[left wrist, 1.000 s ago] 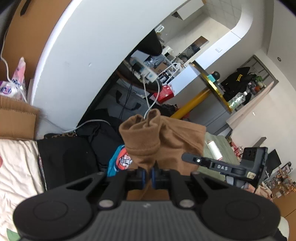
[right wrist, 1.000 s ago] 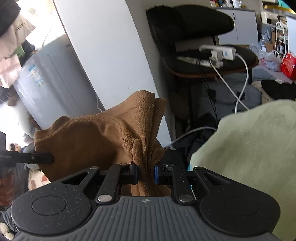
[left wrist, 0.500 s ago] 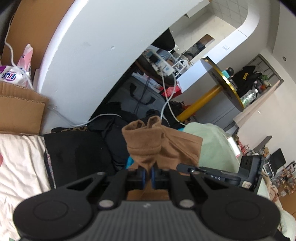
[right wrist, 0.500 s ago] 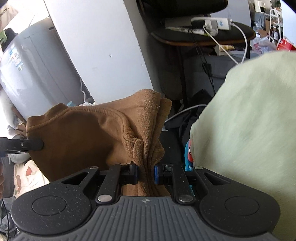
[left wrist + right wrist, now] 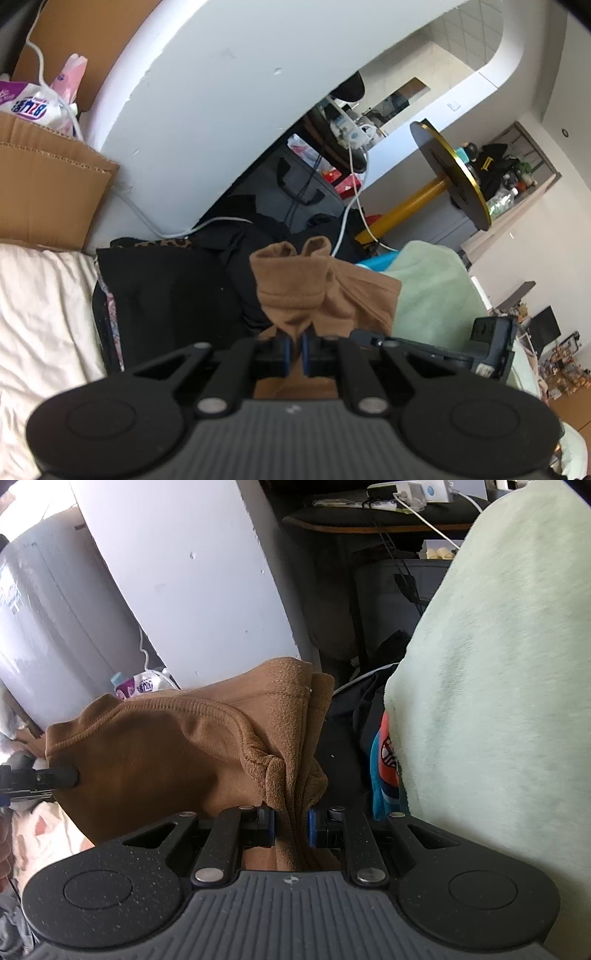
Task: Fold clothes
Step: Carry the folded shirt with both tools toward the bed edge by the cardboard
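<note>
Both grippers clamp the brown garment (image 5: pixel 162 760): the left gripper (image 5: pixel 294 349) pinches a thin fold with jaws nearly together, and the right gripper (image 5: pixel 291 825) squeezes a thicker bunch of fabric at its seam. Stretched between them, the garment hangs over a black pile of clothes (image 5: pixel 166 291). A pale green blanket (image 5: pixel 498 686) lies just beside it, and a white sheet (image 5: pixel 40 314) spreads further left.
</note>
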`<control>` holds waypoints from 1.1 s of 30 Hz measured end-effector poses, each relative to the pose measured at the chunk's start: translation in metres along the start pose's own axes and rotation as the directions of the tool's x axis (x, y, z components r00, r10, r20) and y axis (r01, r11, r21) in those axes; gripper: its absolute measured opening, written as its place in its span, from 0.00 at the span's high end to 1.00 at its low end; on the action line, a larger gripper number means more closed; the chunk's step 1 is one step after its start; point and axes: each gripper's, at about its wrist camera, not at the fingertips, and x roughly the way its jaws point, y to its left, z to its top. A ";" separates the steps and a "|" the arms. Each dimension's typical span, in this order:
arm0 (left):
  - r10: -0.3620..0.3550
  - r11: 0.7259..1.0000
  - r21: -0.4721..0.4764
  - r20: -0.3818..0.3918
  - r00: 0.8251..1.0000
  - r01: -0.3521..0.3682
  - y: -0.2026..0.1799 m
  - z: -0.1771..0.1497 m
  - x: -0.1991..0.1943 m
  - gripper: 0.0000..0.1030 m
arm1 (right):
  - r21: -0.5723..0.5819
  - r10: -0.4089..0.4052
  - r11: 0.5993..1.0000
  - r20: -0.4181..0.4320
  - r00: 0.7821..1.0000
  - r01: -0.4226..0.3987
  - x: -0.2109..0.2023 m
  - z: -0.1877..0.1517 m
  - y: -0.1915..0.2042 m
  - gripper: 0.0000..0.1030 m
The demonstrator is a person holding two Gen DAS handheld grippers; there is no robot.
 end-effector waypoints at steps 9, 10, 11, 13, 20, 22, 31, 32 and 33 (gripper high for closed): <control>0.060 0.998 0.013 0.034 0.998 -0.060 0.034 0.020 0.027 0.94 | -0.018 -0.041 0.999 0.006 0.999 0.041 0.046 0.009 -0.003 0.85; 0.069 0.997 0.018 0.038 0.997 -0.070 0.037 0.023 0.030 0.94 | -0.019 -0.048 0.999 0.008 0.999 0.048 0.050 0.010 -0.004 0.85; 0.078 0.997 0.021 0.042 0.996 -0.079 0.040 0.026 0.032 0.94 | -0.020 -0.053 0.998 0.007 0.999 0.053 0.056 0.013 -0.004 0.85; 0.096 0.995 0.013 0.054 0.994 -0.097 0.047 0.031 0.037 0.94 | -0.025 -0.061 0.998 0.008 0.998 0.061 0.065 0.016 -0.005 0.84; 0.157 0.987 0.014 0.080 0.984 -0.159 0.067 0.040 0.056 0.95 | -0.011 -0.070 0.997 0.027 0.997 0.071 0.099 0.031 -0.011 0.84; 0.181 0.982 0.030 0.078 0.980 -0.184 0.071 0.043 0.064 0.95 | -0.019 -0.069 0.997 0.018 0.997 0.069 0.110 0.035 -0.013 0.84; 0.281 0.955 0.079 0.057 0.958 -0.285 0.092 0.053 0.098 0.95 | -0.007 -0.124 0.992 0.012 0.992 0.124 0.158 0.027 -0.023 0.84; 0.293 0.951 0.083 0.055 0.955 -0.297 0.095 0.054 0.102 0.95 | -0.009 -0.129 0.992 0.012 0.992 0.129 0.163 0.026 -0.024 0.84; 0.306 0.947 0.088 0.053 0.950 -0.310 0.097 0.054 0.105 0.95 | -0.011 -0.133 0.991 0.009 0.991 0.133 0.168 0.026 -0.025 0.84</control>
